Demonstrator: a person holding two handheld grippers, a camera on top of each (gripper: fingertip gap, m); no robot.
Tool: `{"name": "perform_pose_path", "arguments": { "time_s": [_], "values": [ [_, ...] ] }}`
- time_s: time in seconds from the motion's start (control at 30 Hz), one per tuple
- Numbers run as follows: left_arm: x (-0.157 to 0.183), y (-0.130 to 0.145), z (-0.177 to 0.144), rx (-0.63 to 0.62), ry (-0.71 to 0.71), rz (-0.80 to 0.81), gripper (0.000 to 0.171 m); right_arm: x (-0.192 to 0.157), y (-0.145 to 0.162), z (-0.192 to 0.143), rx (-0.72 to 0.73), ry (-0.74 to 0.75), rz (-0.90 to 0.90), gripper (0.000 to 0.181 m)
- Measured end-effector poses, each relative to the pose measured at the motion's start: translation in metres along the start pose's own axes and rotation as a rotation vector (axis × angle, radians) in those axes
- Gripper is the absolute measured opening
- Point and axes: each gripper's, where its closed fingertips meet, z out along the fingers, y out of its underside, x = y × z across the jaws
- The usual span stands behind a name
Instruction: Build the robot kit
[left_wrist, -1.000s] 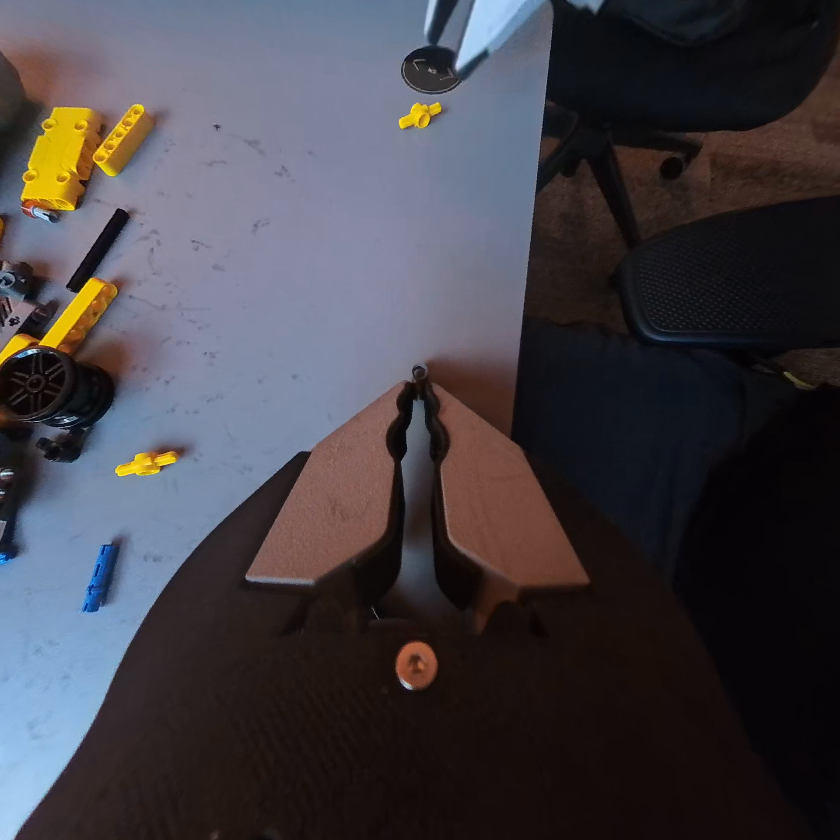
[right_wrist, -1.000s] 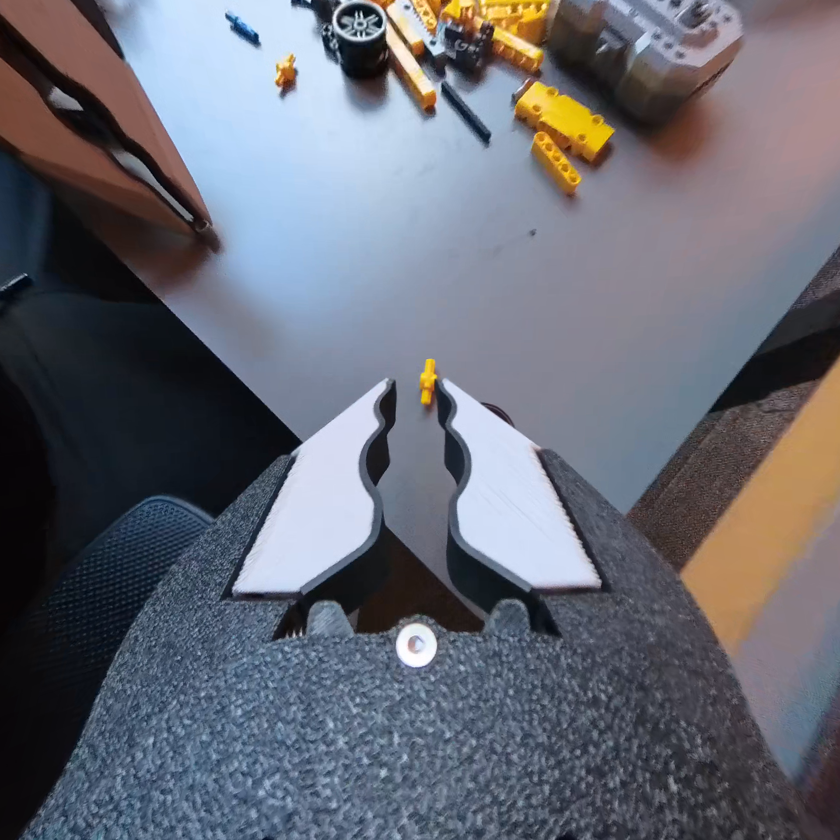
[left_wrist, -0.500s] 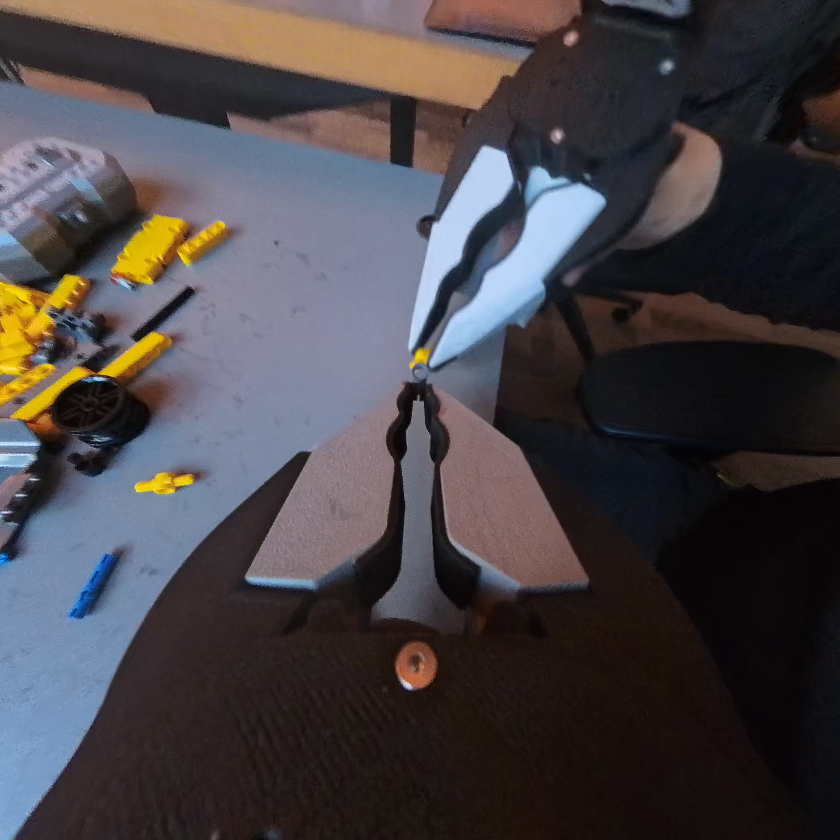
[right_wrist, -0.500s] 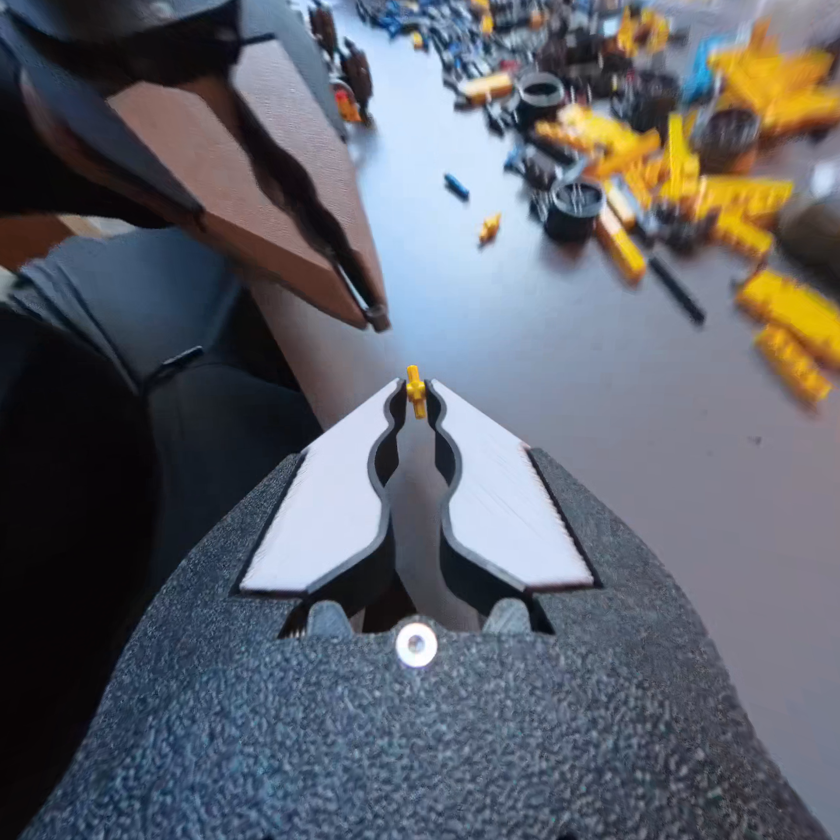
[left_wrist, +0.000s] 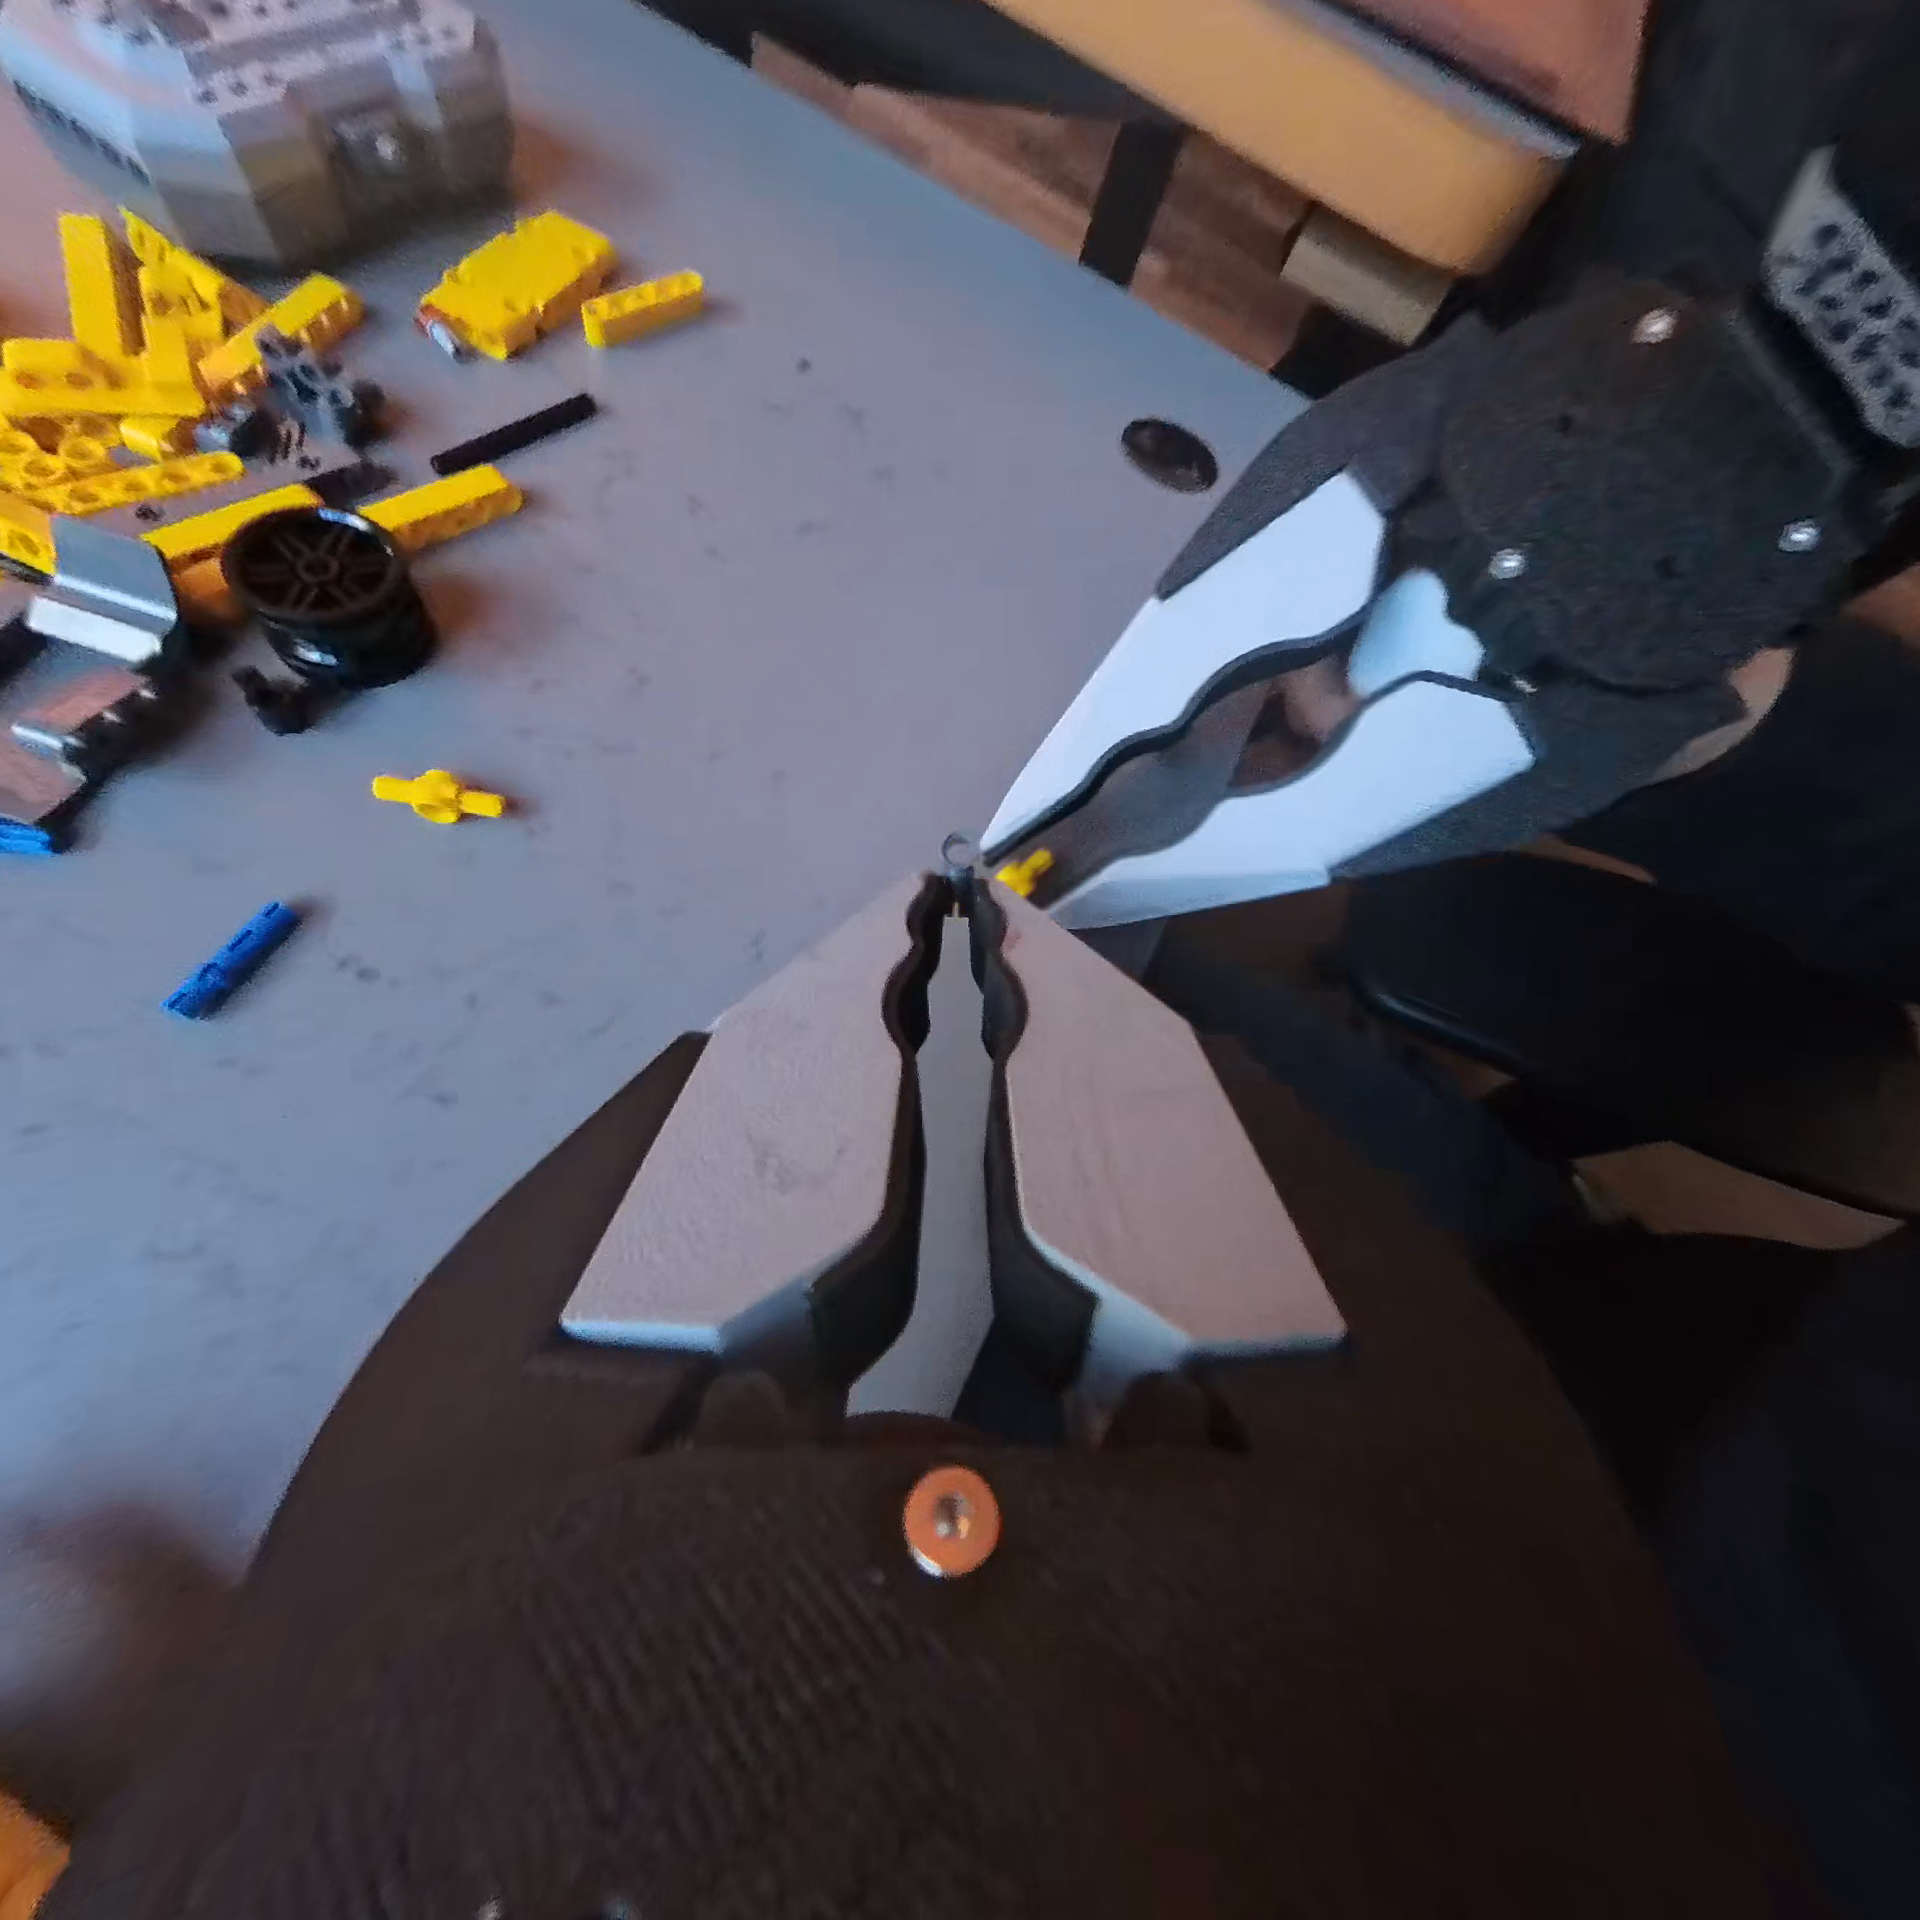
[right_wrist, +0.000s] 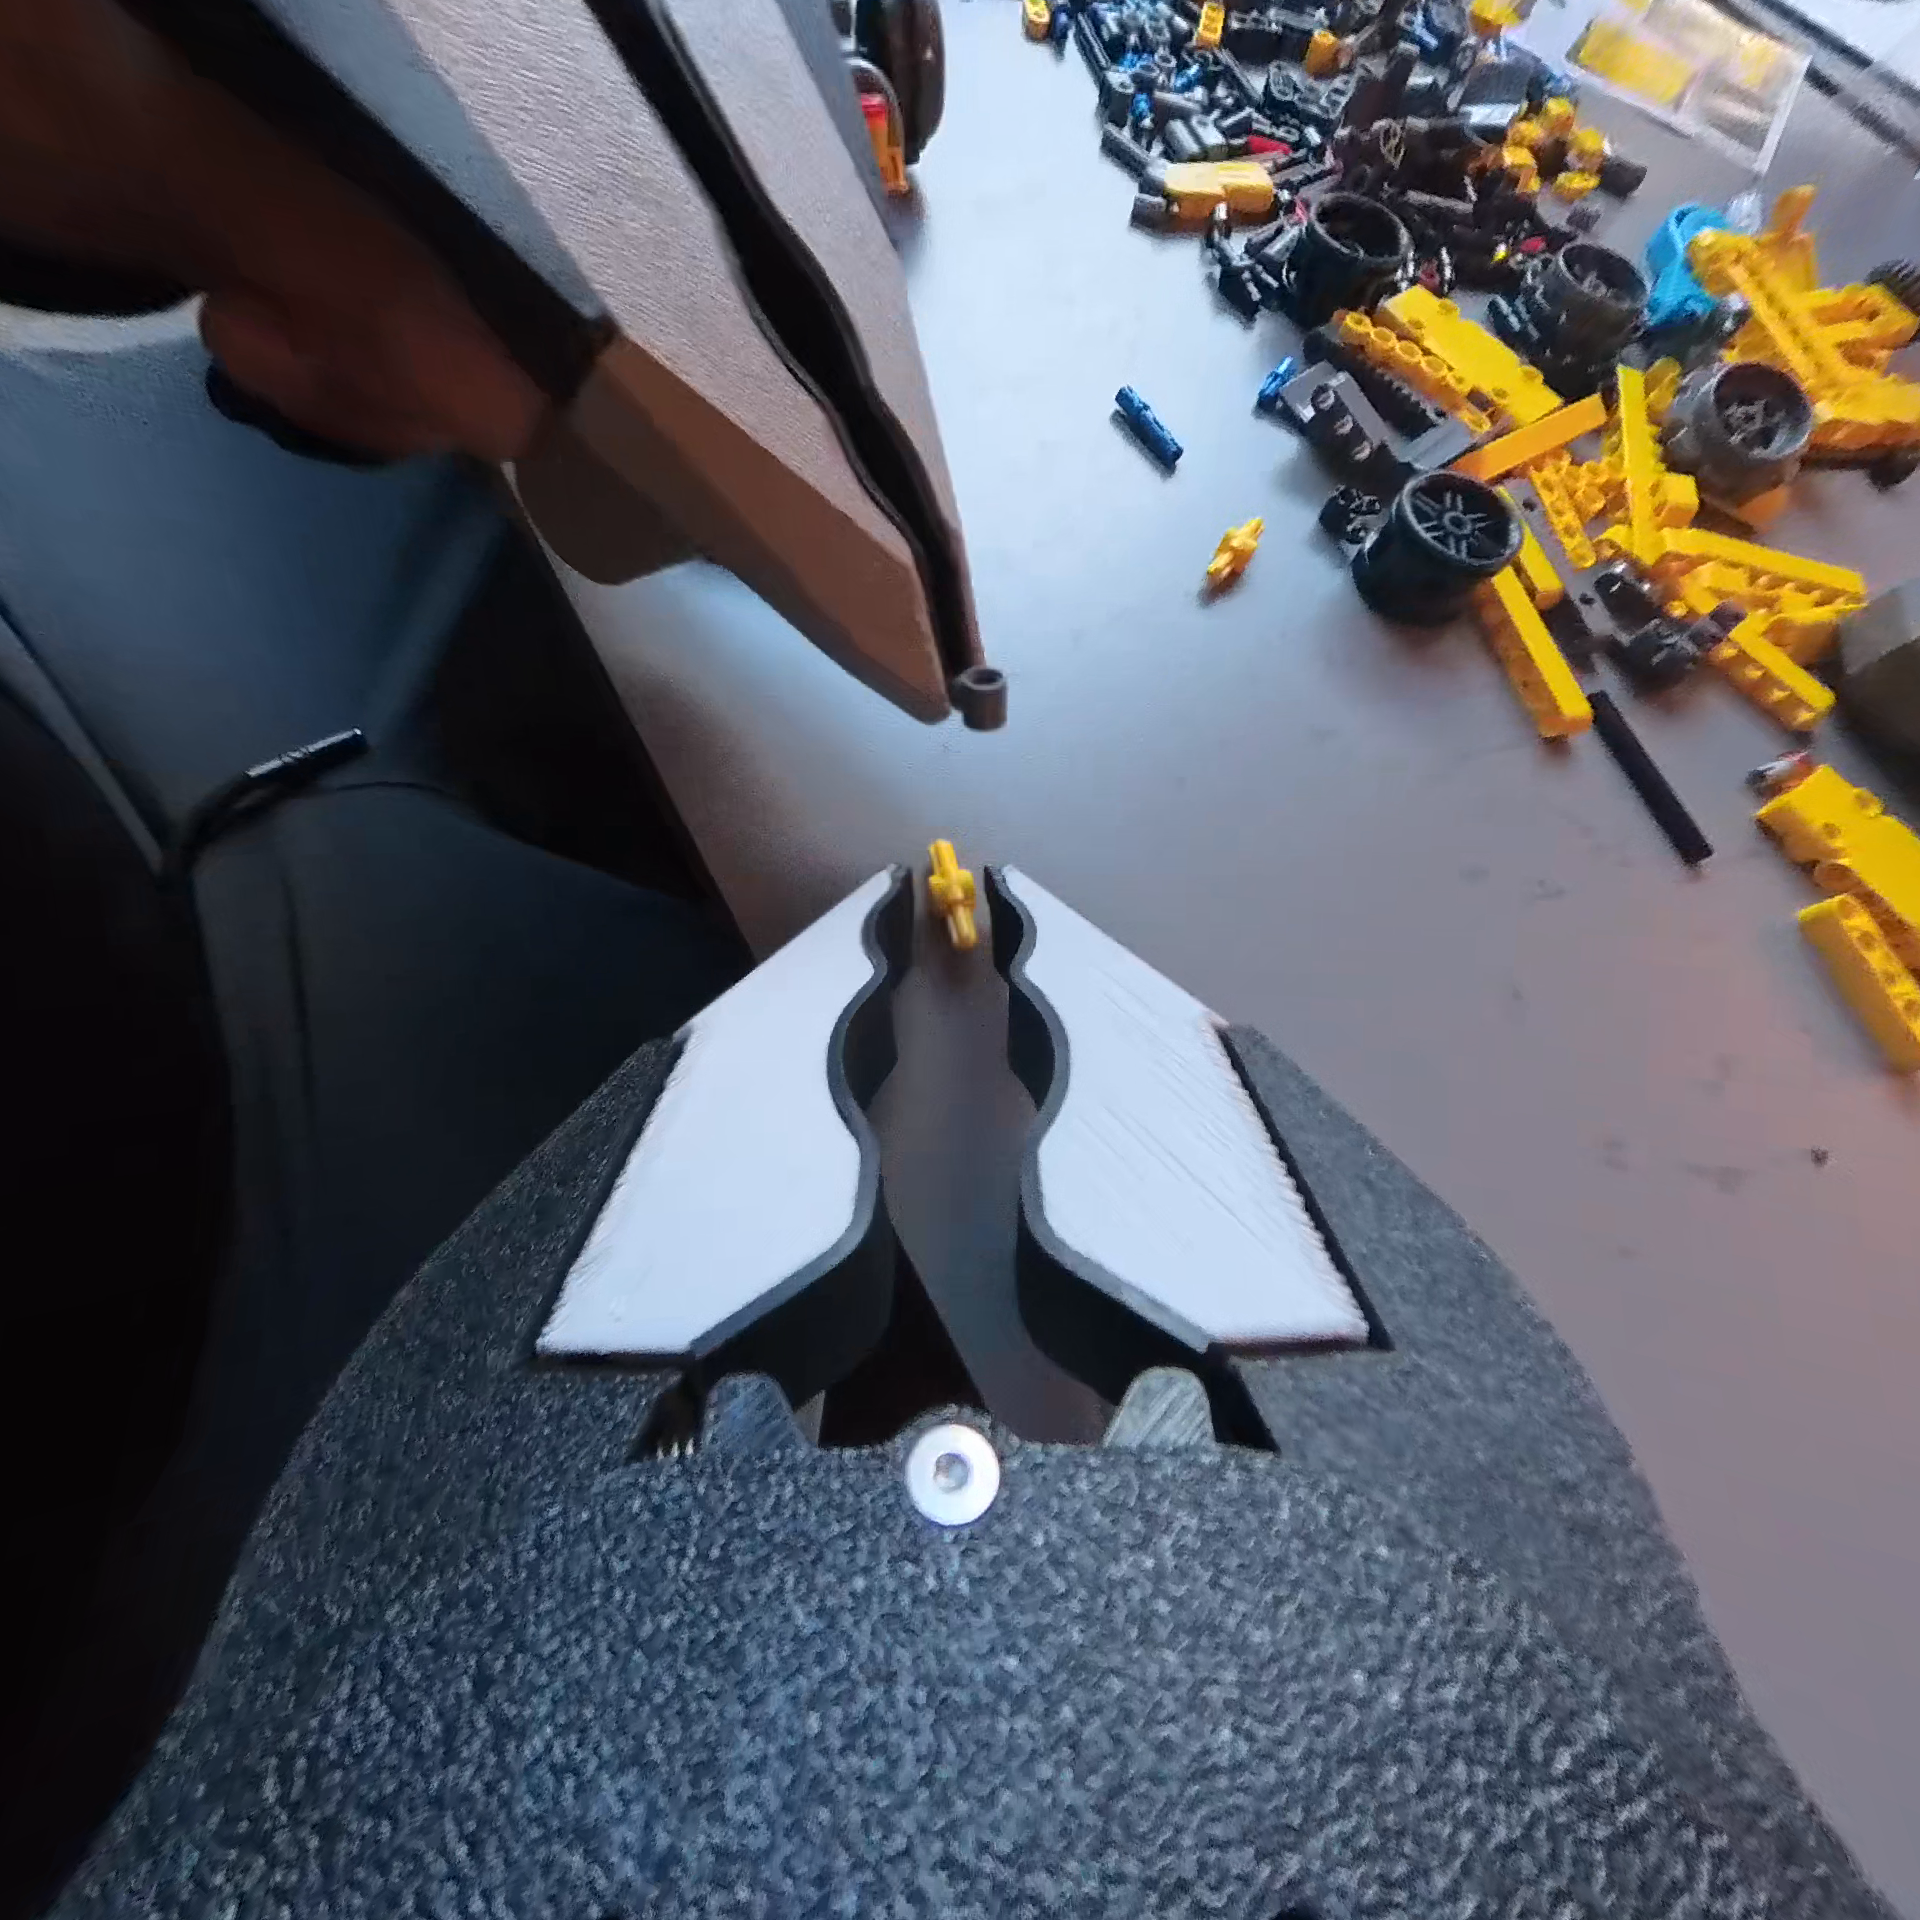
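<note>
My left gripper (left_wrist: 956, 902), with brown fingers, is shut on a small dark grey ring-shaped bush (left_wrist: 957, 854) at its tips. It shows in the right wrist view (right_wrist: 961, 698) with the bush (right_wrist: 982, 694) sticking out. My right gripper (right_wrist: 943, 885), with white fingers, is shut on a small yellow axle pin (right_wrist: 951, 902). In the left wrist view the right gripper (left_wrist: 1023, 871) comes in from the right with the yellow pin (left_wrist: 1027, 869) close beside the bush. Both are held in the air over the grey table's (left_wrist: 727, 665) near edge, tips a short gap apart.
Loose building pieces lie on the table: a yellow pin (left_wrist: 436, 797), a blue pin (left_wrist: 231, 958), a black wheel (left_wrist: 322, 587), a black axle (left_wrist: 514, 433), yellow beams (left_wrist: 520, 286), a grey block (left_wrist: 270, 114). A large pile (right_wrist: 1621, 416) shows further off. Dark chair seat (left_wrist: 1621, 997) sits beside the table. My two grippers' fingertips are within a few centimetres of each other. From either gripper's tips it is about 15 centimetres to the black wheel (left_wrist: 322, 587). Seen from the right wrist view (right_wrist: 1436, 523) as well.
The right gripper closed on the yellow pin on the table and lifted it. Both grippers rose and swung toward each other, bringing the pin tip close to the bush.
</note>
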Motion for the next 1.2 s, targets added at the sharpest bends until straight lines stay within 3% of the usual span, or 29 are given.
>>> {"name": "perform_pose_path", "arguments": {
  "time_s": [0.4,0.63,0.73,1.03,1.1,1.2],
  "values": [
    [0.008,0.004,0.006,-0.038,0.162,-0.246,0.001,0.004,0.008,-0.012,-0.011,0.023,0.0,0.022],
    [0.012,0.0,0.004,0.003,0.348,-0.649,0.002,0.023,0.004,-0.015,-0.022,0.084,-0.065,0.02],
    [0.014,-0.001,0.004,0.016,0.409,-0.775,0.001,0.011,-0.013,-0.022,0.068,0.001,-0.066,0.022],
    [0.024,0.0,-0.001,0.034,0.486,-0.849,0.001,-0.002,-0.027,-0.018,0.145,-0.064,-0.107,0.018],
    [0.023,0.004,-0.002,0.029,0.47,-0.836,0.001,-0.005,-0.027,-0.017,0.156,-0.081,-0.119,0.009],
    [0.019,0.01,-0.002,0.013,0.409,-0.771,0.001,-0.002,-0.015,-0.015,0.09,-0.073,-0.113,0.015]
  ]
}}
